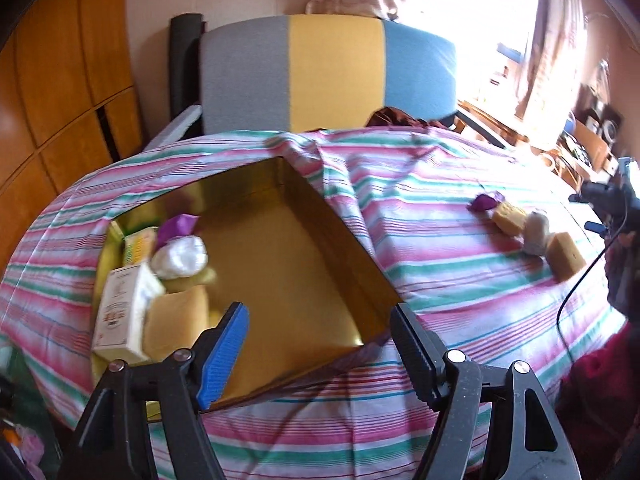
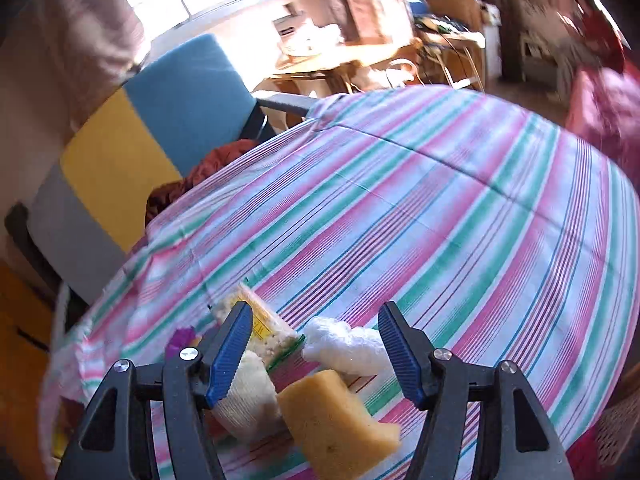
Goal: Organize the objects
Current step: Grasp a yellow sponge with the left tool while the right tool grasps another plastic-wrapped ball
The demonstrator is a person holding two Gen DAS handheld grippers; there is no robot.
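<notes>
A gold tin box (image 1: 280, 264) lies open on the striped tablecloth (image 1: 440, 248). Its left end holds a white carton (image 1: 124, 312), a yellow sponge (image 1: 176, 320), a white wrapped bundle (image 1: 180, 258) and a purple packet (image 1: 176, 226). My left gripper (image 1: 316, 344) is open and empty over the box's near corner. Loose items lie on the cloth at the right: a purple packet (image 1: 486, 202), two yellow sponges (image 1: 564, 254) and a grey roll (image 1: 536, 232). My right gripper (image 2: 316, 352) is open above a yellow sponge (image 2: 336, 420), a white roll (image 2: 248, 396), a clear packet (image 2: 264, 328) and white wrap (image 2: 344, 346).
A chair (image 1: 328, 76) with grey, yellow and blue back stands behind the table. A wooden wardrobe (image 1: 60, 80) is at the left. A cable (image 1: 576, 292) runs over the cloth's right edge. Cluttered shelves (image 2: 448, 32) stand by the window.
</notes>
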